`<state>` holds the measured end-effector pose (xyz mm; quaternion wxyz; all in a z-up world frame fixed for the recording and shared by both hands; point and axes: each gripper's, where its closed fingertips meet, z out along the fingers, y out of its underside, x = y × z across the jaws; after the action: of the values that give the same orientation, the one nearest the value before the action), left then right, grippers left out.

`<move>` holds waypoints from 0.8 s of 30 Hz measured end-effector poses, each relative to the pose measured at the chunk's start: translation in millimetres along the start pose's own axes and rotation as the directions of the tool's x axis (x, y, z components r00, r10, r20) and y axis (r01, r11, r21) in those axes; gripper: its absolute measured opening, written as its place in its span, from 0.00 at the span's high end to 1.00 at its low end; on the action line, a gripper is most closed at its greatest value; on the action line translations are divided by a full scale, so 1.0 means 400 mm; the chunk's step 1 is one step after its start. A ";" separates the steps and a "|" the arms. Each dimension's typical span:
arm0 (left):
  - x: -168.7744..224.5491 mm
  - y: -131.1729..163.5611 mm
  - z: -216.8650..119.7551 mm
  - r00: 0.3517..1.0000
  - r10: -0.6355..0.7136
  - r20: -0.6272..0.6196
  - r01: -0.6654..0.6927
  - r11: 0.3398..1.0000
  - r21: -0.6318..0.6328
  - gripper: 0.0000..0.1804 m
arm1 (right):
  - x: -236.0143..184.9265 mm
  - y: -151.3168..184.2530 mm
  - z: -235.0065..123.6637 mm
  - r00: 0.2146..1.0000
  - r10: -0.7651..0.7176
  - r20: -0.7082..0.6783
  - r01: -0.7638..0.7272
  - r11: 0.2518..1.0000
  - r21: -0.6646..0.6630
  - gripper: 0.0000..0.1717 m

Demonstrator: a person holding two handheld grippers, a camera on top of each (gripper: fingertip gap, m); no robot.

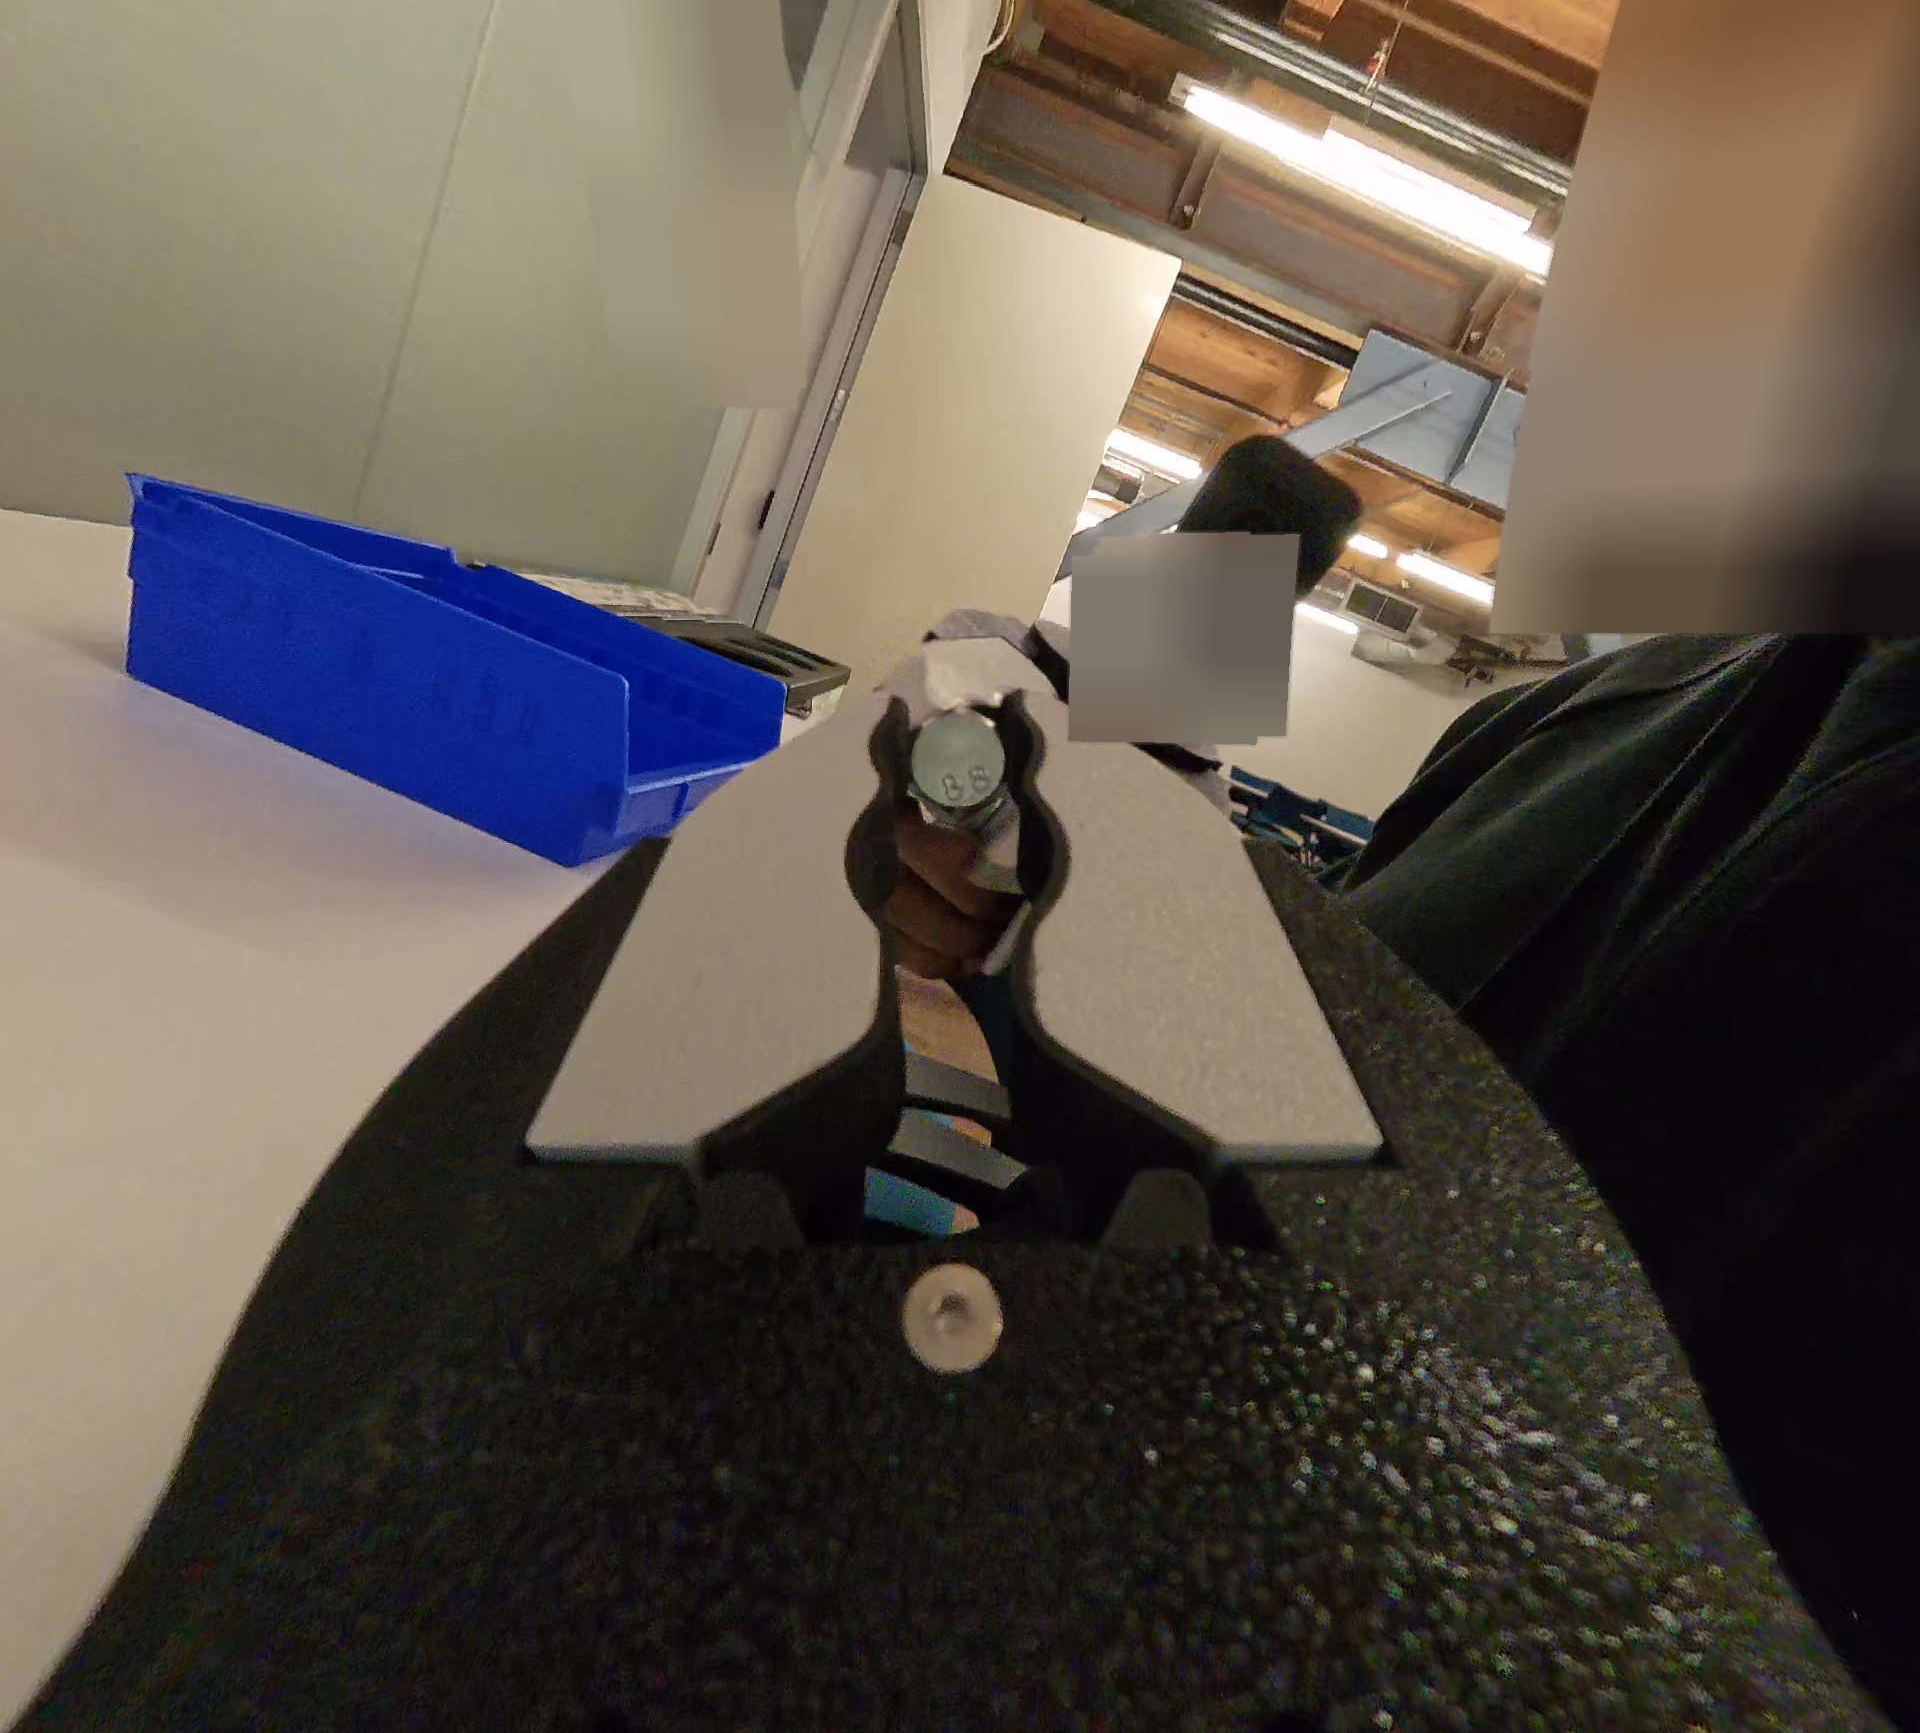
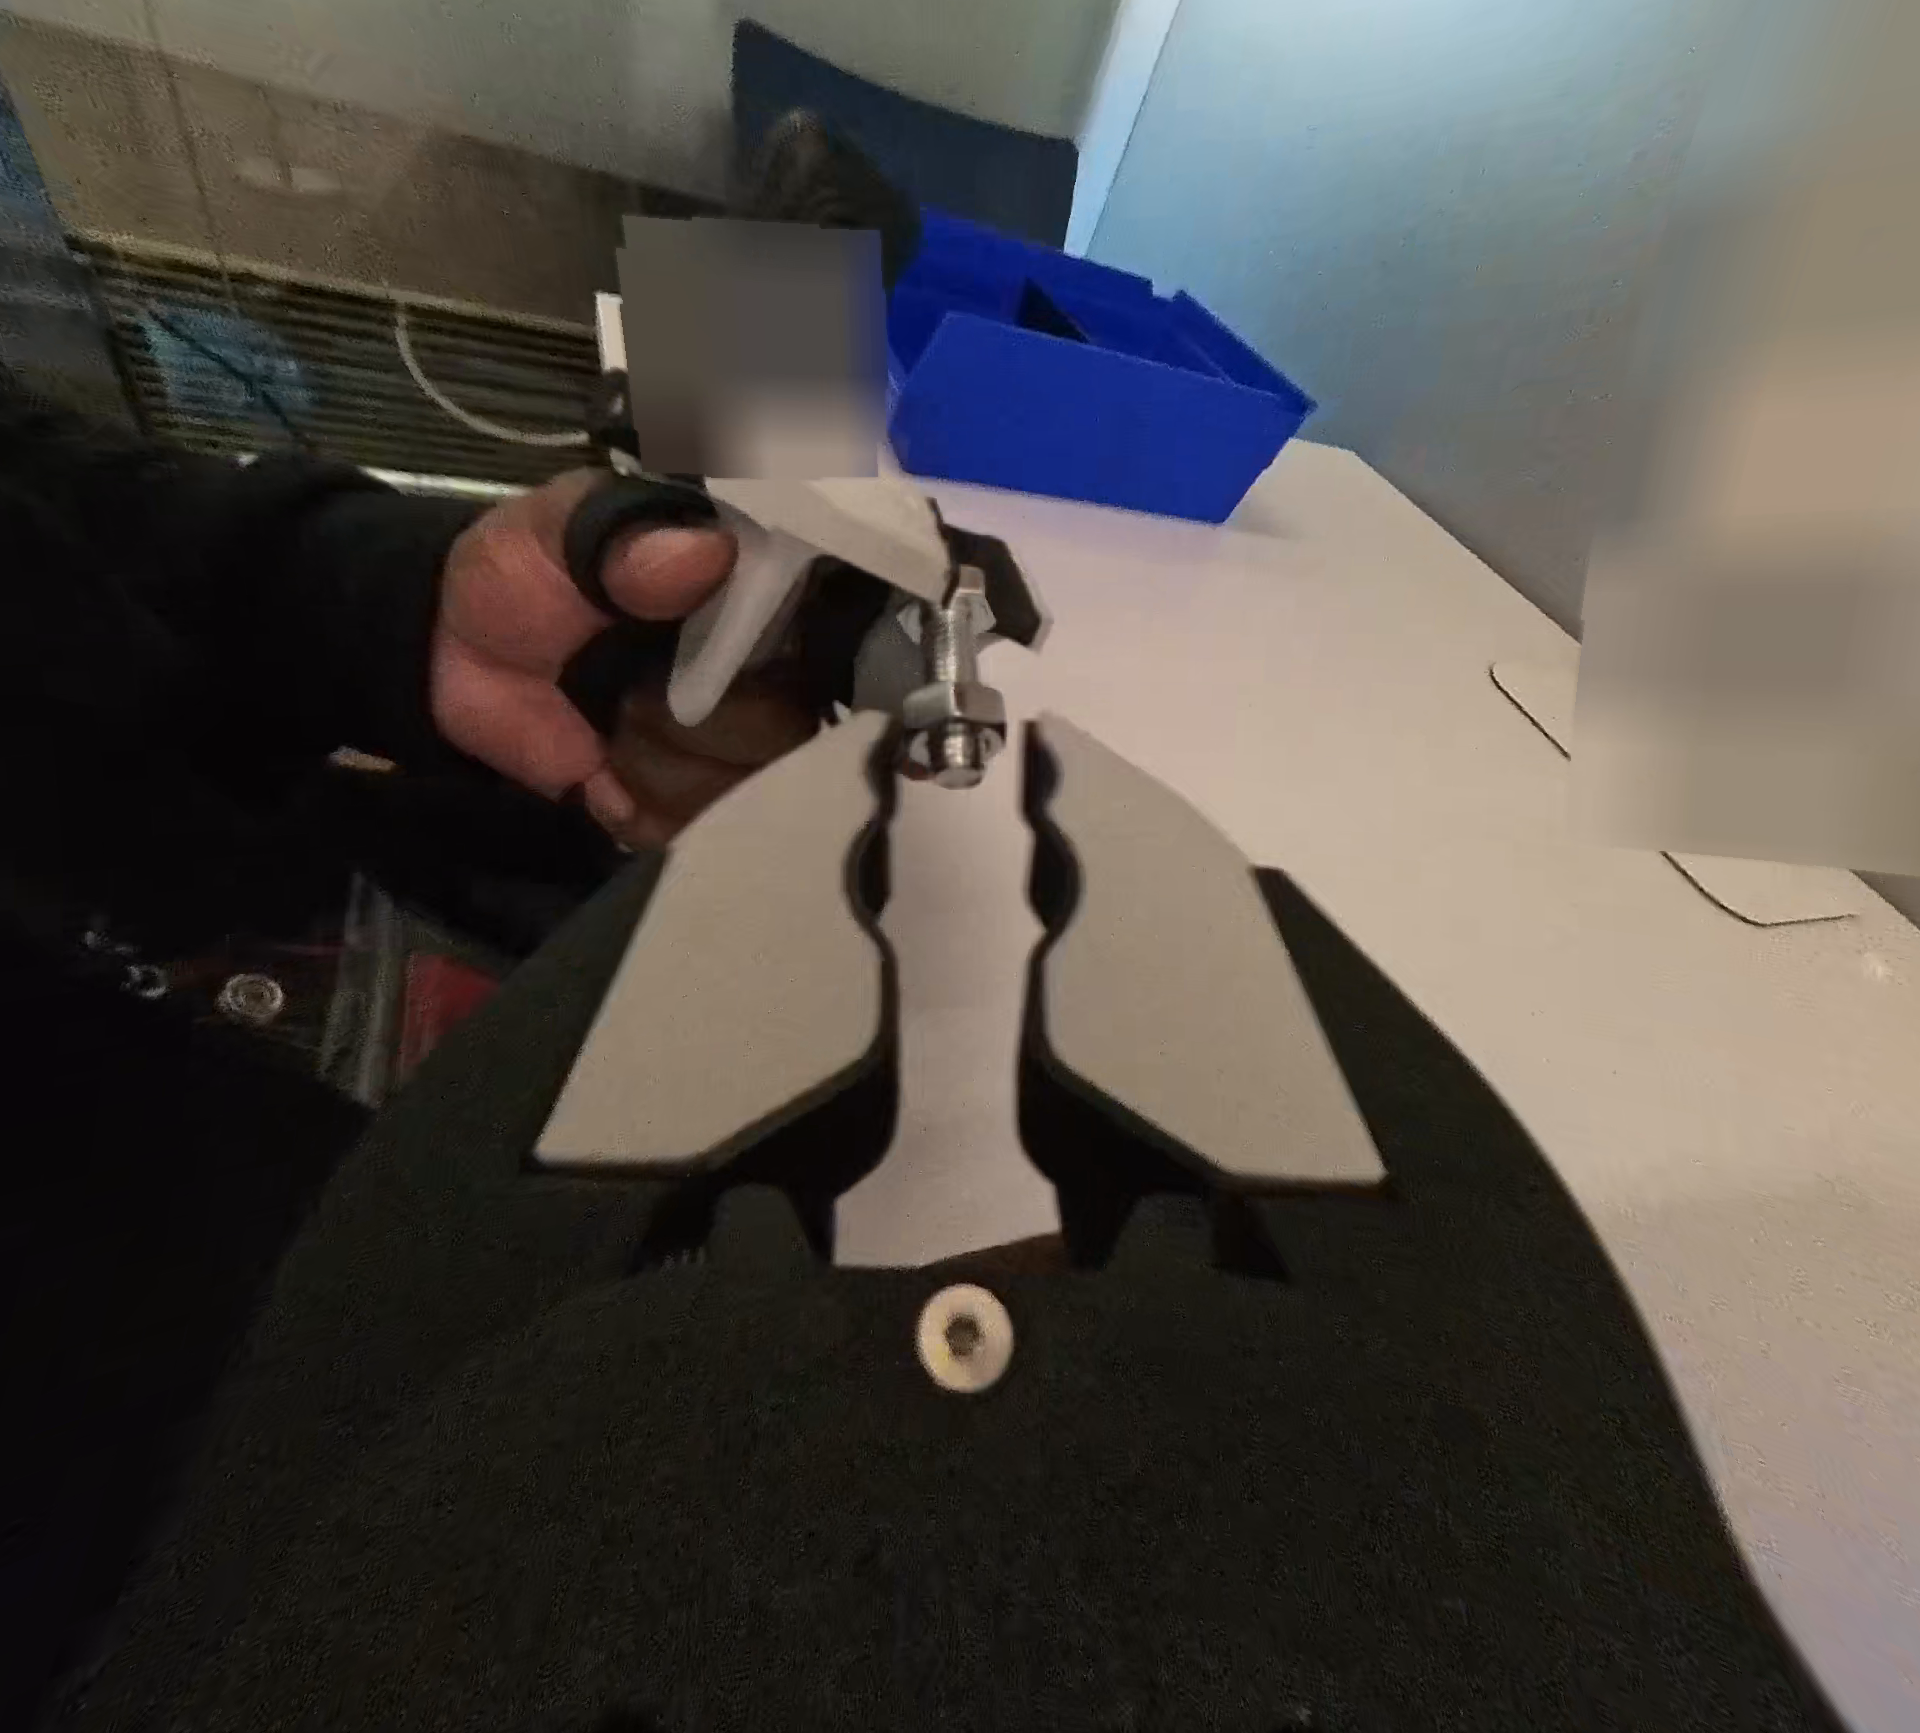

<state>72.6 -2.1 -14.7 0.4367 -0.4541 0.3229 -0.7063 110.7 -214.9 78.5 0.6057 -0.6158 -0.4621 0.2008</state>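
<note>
Your right gripper [image 2: 954, 733] stands open at the bolt's [image 2: 948, 644] nut [image 2: 951, 704]; the left gripper [image 2: 961, 587] clamps the bolt's head, blue bin [image 2: 1091, 426] behind.

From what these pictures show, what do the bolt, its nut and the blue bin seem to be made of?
Bolt: likely plated steel, bright silver, glinting threads, clamped by its hex head in the left hand-held gripper.
Nut: same shiny metal look.
Blue bin: probably moulded plastic, uniform saturated colour, thin walls, soft sheen.
</note>
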 end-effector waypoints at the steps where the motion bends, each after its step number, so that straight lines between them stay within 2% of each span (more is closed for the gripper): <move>1: -0.006 0.004 0.003 1.000 -0.002 0.006 0.002 1.000 -0.006 0.90 | 0.002 0.010 0.002 1.000 -0.010 0.001 0.010 1.000 -0.020 0.90; 3: -0.020 0.007 0.007 1.000 -0.026 0.012 0.026 0.999 -0.018 0.90 | 0.013 0.016 -0.003 1.000 0.024 0.001 -0.024 0.999 -0.026 0.90; 7: -0.045 -0.016 0.006 0.998 -0.057 0.015 0.057 0.998 0.025 0.77 | 0.098 0.005 -0.058 0.993 0.089 -0.075 -0.088 0.996 0.006 0.90; 10: -0.070 -0.030 -0.009 0.998 -0.058 0.029 0.057 0.998 0.037 0.78 | 0.265 0.009 -0.176 0.943 -0.019 -0.331 -0.005 0.997 -0.072 0.90; 12: -0.090 -0.031 -0.018 0.996 -0.073 0.048 0.072 0.997 0.030 0.81 | 0.422 0.037 -0.298 0.830 -0.134 -0.541 0.019 0.977 -0.213 0.90; 14: -0.100 -0.030 -0.025 0.995 -0.090 0.046 0.089 0.996 0.033 0.83 | 0.562 0.121 -0.409 0.732 -0.212 -0.648 -0.069 0.922 -0.380 0.90; 16: -0.105 -0.031 -0.022 0.995 -0.096 0.038 0.095 0.995 0.030 0.85 | 0.660 0.248 -0.472 0.722 -0.143 -0.677 -0.249 0.859 -0.447 0.90; 18: -0.100 -0.029 -0.016 0.995 -0.089 0.032 0.089 0.996 0.017 0.86 | 0.727 0.373 -0.499 0.717 -0.049 -0.696 -0.397 0.792 -0.464 0.89; 20: -0.088 -0.023 -0.011 0.997 -0.067 0.031 0.067 0.998 -0.009 0.86 | 0.772 0.478 -0.511 0.711 -0.024 -0.703 -0.480 0.714 -0.509 0.89; 24: -0.067 -0.020 -0.019 0.998 -0.017 0.055 0.018 0.999 -0.032 0.87 | 0.814 0.608 -0.504 0.704 0.008 -0.710 -0.574 0.594 -0.563 0.89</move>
<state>68.4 26.0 -20.3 0.4318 -0.4831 0.3182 -0.6921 513.0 -24.1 -9.1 0.3668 -0.9091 -0.1488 -0.1295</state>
